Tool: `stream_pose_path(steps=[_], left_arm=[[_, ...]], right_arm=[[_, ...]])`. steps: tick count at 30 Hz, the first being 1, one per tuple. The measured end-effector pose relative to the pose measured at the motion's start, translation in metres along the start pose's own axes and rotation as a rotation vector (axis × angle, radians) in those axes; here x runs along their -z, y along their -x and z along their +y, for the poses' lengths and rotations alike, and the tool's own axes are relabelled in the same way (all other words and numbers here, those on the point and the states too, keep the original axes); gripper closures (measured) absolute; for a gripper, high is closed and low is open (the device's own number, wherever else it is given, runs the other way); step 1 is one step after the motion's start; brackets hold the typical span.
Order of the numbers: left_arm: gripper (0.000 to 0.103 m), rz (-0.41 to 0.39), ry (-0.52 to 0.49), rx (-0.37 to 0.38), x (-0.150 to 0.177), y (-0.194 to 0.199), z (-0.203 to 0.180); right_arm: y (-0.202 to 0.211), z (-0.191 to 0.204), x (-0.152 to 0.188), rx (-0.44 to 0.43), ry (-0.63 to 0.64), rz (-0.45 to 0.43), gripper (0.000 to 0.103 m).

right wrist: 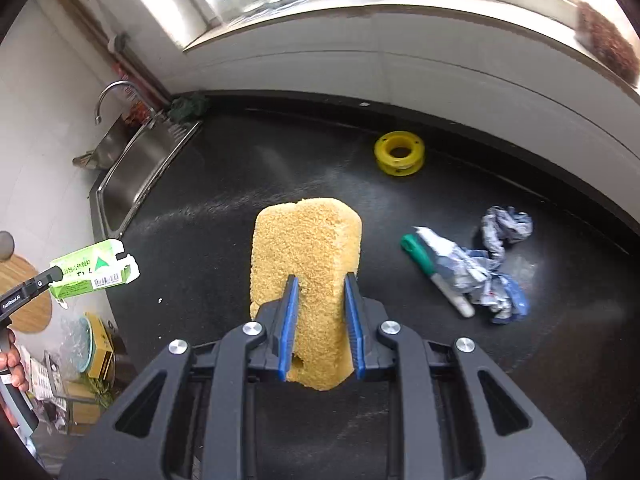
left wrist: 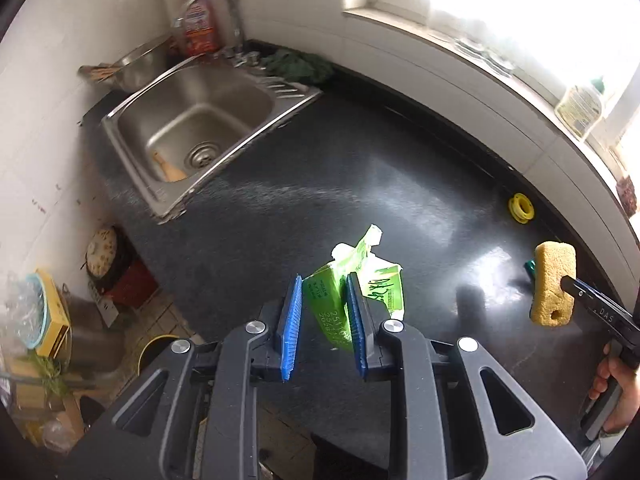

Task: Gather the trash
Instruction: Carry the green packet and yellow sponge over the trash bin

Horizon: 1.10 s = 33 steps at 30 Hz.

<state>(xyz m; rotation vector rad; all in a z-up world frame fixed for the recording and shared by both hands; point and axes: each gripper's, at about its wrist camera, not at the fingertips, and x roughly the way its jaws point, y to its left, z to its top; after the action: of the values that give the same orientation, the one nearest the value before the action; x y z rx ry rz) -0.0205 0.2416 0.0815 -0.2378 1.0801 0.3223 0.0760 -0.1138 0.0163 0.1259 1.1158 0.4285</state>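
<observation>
My left gripper (left wrist: 325, 284) is shut on a torn green carton (left wrist: 326, 300), held in the air above the dark countertop (left wrist: 320, 168); the same carton (right wrist: 90, 272) shows at the left of the right wrist view. My right gripper (right wrist: 319, 284) is shut on a yellow sponge (right wrist: 306, 256), also lifted off the counter; the sponge (left wrist: 554, 284) appears at the right of the left wrist view. On the counter lie a crumpled blue-white wrapper (right wrist: 486, 272), a green-capped marker (right wrist: 434, 276) and a yellow tape spool (right wrist: 399, 153).
A steel sink (left wrist: 192, 128) with a faucet (left wrist: 224, 12) sits at the counter's far left, a green cloth (left wrist: 300, 66) behind it. Bottles stand on the windowsill (left wrist: 580, 108). Clutter, boxes and a container crowd the floor (left wrist: 52, 328) below the counter's left edge.
</observation>
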Motion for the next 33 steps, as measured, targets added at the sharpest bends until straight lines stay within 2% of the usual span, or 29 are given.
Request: stream_pose_path(steps=[5,9,15,19,24,33], left_arm=[[0.081,-0.009,0.201,-0.094,0.043,0.028,0.100],[0.081,-0.006,0.340,-0.161,0.086,0.047,0.162],[0.081,0.019,0.526,-0.246,0.153,0.072,0.235],[0.081,0.039,0.619,-0.284,0.191,0.082,0.269],[0.082,0.081,0.691,-0.297,0.224,0.069,0.300],[0.081,0.201,0.757,-0.246,0.266,-0.021,0.332]], right_arm=[[-0.047,0.099,-0.002,-0.090,0.175,0.086,0.080],[-0.075,0.183,0.008,-0.164,0.322,0.149,0.080],[-0.101,0.307,0.047,-0.270,0.550,0.243,0.080],[-0.111,0.371,0.084,-0.330,0.667,0.303,0.080],[-0.132,0.428,0.134,-0.364,0.788,0.383,0.080],[-0.212,0.476,0.187,-0.340,0.878,0.504,0.080]])
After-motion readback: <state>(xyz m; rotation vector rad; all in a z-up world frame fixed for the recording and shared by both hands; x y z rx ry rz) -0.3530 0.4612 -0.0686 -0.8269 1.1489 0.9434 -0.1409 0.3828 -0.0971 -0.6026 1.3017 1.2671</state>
